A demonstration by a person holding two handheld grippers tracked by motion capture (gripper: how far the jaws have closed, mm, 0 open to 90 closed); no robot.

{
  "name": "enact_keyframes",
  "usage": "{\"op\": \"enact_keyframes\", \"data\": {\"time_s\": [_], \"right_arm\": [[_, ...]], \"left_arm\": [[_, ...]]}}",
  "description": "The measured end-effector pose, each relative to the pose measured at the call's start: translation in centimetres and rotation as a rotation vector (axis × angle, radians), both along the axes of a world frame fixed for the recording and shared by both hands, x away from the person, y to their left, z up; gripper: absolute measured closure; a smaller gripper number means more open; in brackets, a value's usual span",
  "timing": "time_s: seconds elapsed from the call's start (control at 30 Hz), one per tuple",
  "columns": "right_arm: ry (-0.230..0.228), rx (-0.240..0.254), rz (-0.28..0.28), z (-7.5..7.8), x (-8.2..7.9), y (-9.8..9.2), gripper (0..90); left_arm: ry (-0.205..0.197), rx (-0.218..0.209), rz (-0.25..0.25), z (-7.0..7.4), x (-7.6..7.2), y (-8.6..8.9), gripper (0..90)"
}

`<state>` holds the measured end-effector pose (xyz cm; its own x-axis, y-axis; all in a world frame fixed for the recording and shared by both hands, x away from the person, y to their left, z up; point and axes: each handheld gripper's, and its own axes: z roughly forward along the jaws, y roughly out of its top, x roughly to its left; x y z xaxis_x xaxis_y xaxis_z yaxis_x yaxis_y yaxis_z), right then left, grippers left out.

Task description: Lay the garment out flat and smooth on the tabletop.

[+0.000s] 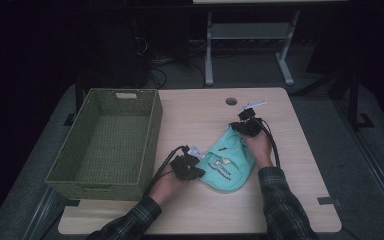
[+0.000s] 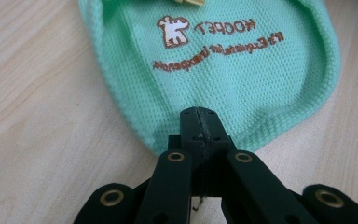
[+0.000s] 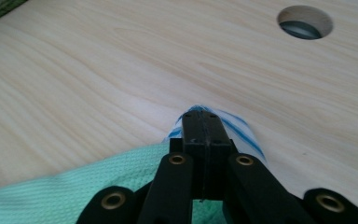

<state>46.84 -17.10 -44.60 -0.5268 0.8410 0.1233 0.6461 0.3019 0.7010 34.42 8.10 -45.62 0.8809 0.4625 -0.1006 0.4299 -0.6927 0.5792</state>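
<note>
Dim room, dark floor, a grey metal table frame (image 1: pixel 250 37) at the back. Nearer, a pale wood-grain table (image 1: pixel 200 115) with a round cable hole (image 1: pixel 231 101) near its far edge. Along the left side, an olive-green woven rectangular basket (image 1: pixel 107 142), walls blocking that way. Right of centre, a mint-green mesh fabric garment with brown printed lettering (image 1: pixel 227 162), lying flat, well clear of every table edge; bare wood open beyond it and to the right. Left gripper (image 2: pixel 199 114) clamped together on the garment's near hem. Right gripper (image 3: pixel 201 116) pinched shut on a blue-and-white striped fabric edge (image 3: pixel 242 128) at the far end.
</note>
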Motion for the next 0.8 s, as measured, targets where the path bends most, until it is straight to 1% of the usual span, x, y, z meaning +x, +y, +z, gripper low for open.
{"op": "enact_keyframes", "data": {"time_s": [0.03,0.07,0.1,0.13,0.17,0.2,0.23,0.27,0.3,0.33,0.37,0.4,0.47,0.5,0.57,0.63,0.73,0.8], "right_arm": [[-0.019,-0.002,0.014,0.1,-0.1,0.0,89.1],[-0.028,0.004,0.018,0.3,-0.4,0.0,86.4],[-0.033,0.021,0.02,0.6,-0.6,0.0,82.4],[-0.033,0.032,0.026,0.8,-0.7,-0.2,81.0],[-0.033,0.04,0.036,1.0,-0.9,-0.3,80.7],[-0.034,0.041,0.036,1.2,-1.1,-0.5,80.8],[-0.03,0.049,0.034,1.4,-1.4,-0.6,81.1],[-0.029,0.058,0.036,1.5,-1.7,-0.9,83.3],[-0.023,0.064,0.037,1.7,-2.0,-1.1,85.6],[-0.026,0.064,0.043,1.9,-2.4,-1.4,89.0],[-0.033,0.062,0.044,2.0,-2.7,-1.6,89.7],[-0.036,0.064,0.044,2.1,-3.1,-1.9,89.8],[-0.033,0.056,0.05,2.2,-3.8,-2.4,89.9],[-0.031,0.053,0.052,2.2,-4.0,-2.6,89.9],[-0.039,0.054,0.055,2.1,-4.8,-3.2,89.9],[-0.037,0.048,0.058,2.0,-5.4,-3.6,89.9],[-0.04,0.053,0.059,1.9,-6.6,-4.3,89.9],[-0.047,0.054,0.064,1.9,-7.3,-4.6,89.9]], "left_arm": [[0.001,-0.001,0.001,0.0,0.0,0.0,89.8],[0.006,-0.004,0.007,0.0,0.0,0.0,89.7],[0.009,-0.007,0.009,0.0,0.0,0.0,89.7],[0.012,-0.02,0.017,-0.1,0.0,0.0,89.7],[0.012,-0.02,0.006,-0.1,0.1,0.1,89.7],[0.021,-0.039,0.023,-0.2,0.1,0.1,89.7],[0.017,-0.03,0.018,-0.1,0.2,0.1,89.7],[0.01,-0.028,0.015,0.0,0.3,0.2,89.7],[0.004,-0.031,0.014,0.3,0.4,0.3,89.7],[0.001,-0.037,0.02,0.5,0.5,0.3,89.7],[-0.01,-0.042,0.024,0.7,0.5,0.4,89.7],[-0.02,-0.043,0.025,0.9,0.7,0.4,89.7],[-0.02,-0.058,0.04,1.2,0.8,0.3,89.7],[-0.027,-0.059,0.042,1.5,0.9,0.3,89.7],[-0.036,-0.068,0.054,1.8,1.2,0.1,89.8],[-0.047,-0.059,0.047,2.1,1.5,0.0,89.8],[-0.062,-0.053,0.047,2.4,2.1,-0.3,89.8],[-0.071,-0.056,0.048,2.5,2.7,-0.5,89.8]]}}
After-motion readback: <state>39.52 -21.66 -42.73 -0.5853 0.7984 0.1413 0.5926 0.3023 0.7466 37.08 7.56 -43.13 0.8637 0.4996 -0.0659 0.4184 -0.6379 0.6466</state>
